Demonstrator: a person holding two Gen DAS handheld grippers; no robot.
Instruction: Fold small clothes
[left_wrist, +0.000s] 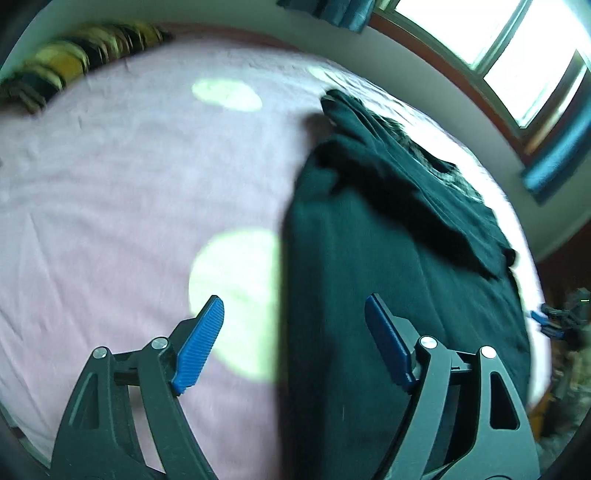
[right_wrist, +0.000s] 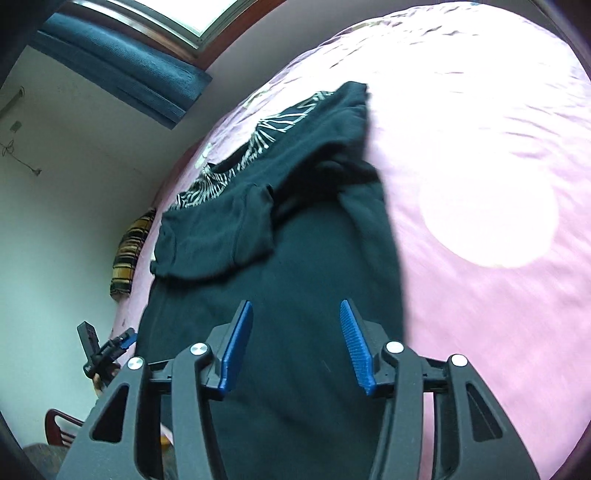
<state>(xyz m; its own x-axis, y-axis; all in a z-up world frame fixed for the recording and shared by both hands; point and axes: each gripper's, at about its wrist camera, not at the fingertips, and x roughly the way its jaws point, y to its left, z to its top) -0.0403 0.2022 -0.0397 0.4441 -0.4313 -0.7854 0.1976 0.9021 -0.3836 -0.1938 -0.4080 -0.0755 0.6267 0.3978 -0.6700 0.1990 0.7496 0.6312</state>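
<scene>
Dark tee (right_wrist: 295, 295) looked light & floppy on the bed (right_wrist: 480, 184), best pinched at hem corners w/ both claws, left (left_wrist: 293, 325) and right (right_wrist: 295, 332), spread and empty.

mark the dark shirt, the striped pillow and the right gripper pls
dark shirt (right_wrist: 295, 266), right wrist view, flat body panel below the folded sleeve
striped pillow (right_wrist: 129, 254), right wrist view, middle of its yellow-and-black side
right gripper (right_wrist: 295, 347), right wrist view, gap midway between its blue fingertips
</scene>
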